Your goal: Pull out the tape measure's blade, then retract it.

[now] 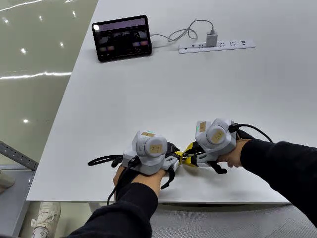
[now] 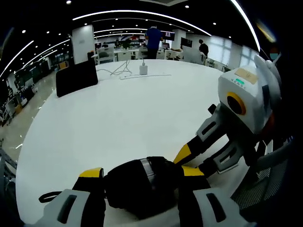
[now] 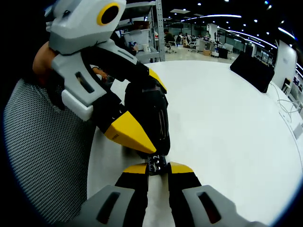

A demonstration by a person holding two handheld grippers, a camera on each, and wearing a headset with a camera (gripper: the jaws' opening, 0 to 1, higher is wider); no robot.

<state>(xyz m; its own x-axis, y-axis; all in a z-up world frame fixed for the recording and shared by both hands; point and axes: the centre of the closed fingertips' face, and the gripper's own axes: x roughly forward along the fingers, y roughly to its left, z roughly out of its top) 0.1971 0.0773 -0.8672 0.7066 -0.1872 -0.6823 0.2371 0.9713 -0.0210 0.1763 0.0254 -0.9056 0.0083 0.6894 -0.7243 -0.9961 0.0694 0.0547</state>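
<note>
Left gripper (image 2: 141,173): jaws set fairly wide and clamped on the black tape measure (image 2: 144,189), one yellow tip on each flank of the body. The body sits between the fingers, deep toward their roots.

Right gripper (image 3: 157,169): jaws narrow, nearly together, pinching the end of the blade (image 3: 156,162). Printed graduations show between the tips. Only a short stub of blade is out, and the mouth of the body lies just beyond these fingertips, almost touching them.

Governing relation: the blade's long axis runs straight from the right fingertips into the body, in line with the right jaws. The two grippers face each other tip to tip.

Pose: in the head view both hands are low over the near edge of the table (image 1: 198,89), forearms converging.

Judgement: extension is barely begun. The pull should go straight back along the right jaws, away from the body.
</note>
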